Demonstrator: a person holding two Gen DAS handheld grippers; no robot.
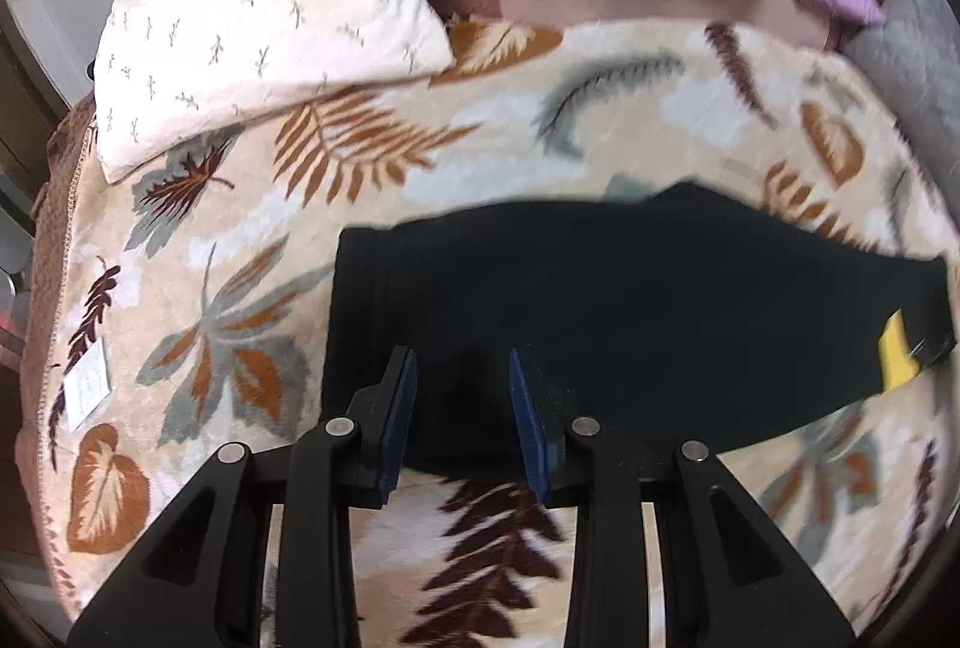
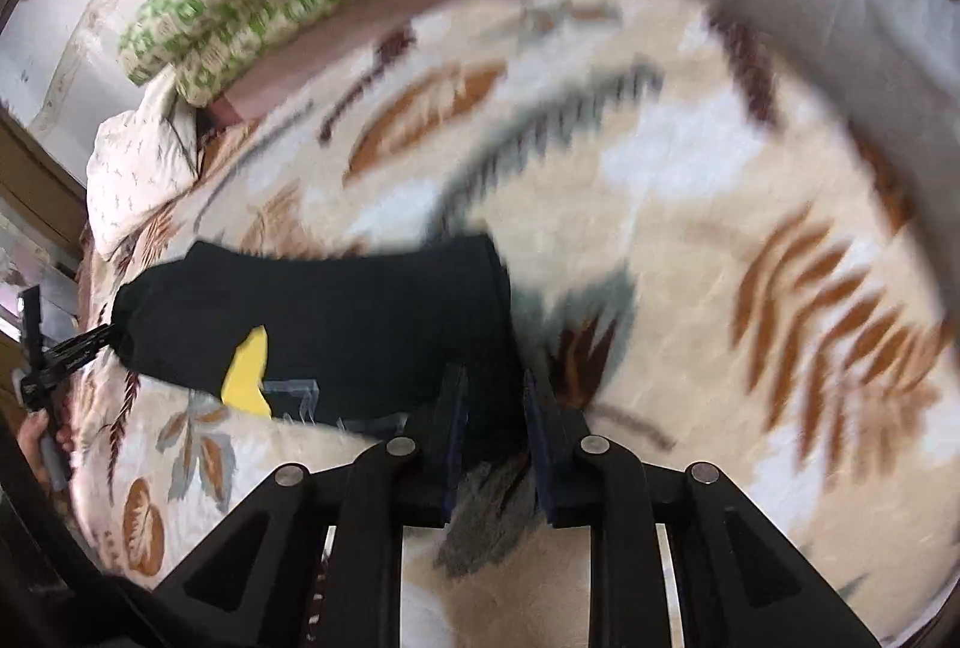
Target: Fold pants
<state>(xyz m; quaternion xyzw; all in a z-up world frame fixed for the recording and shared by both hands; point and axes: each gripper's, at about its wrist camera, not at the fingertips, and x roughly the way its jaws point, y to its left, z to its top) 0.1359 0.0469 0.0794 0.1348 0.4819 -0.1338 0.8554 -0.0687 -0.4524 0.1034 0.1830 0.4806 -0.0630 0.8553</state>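
Two grippers over leaf-print blanket (image 1: 372, 156); black pants (image 1: 600, 300) already folded into a flat band at its middle, yellow patch (image 1: 897, 351) near one end. Left gripper (image 1: 462, 408) spread wide, empty, above near hem. Right gripper (image 2: 495, 423) partly spread, grasp unclear through blur. Best pinched at corners, lifted evenly

Even, soft indoor light, fairly bright, no glare. Strong fisheye bending with black vignette at corners in both views. Right wrist view heavily motion-blurred across the leaf-print blanket (image 2: 690, 228); left wrist view sharper, far edge smeared. Black pants (image 1: 600, 300) show no detail.
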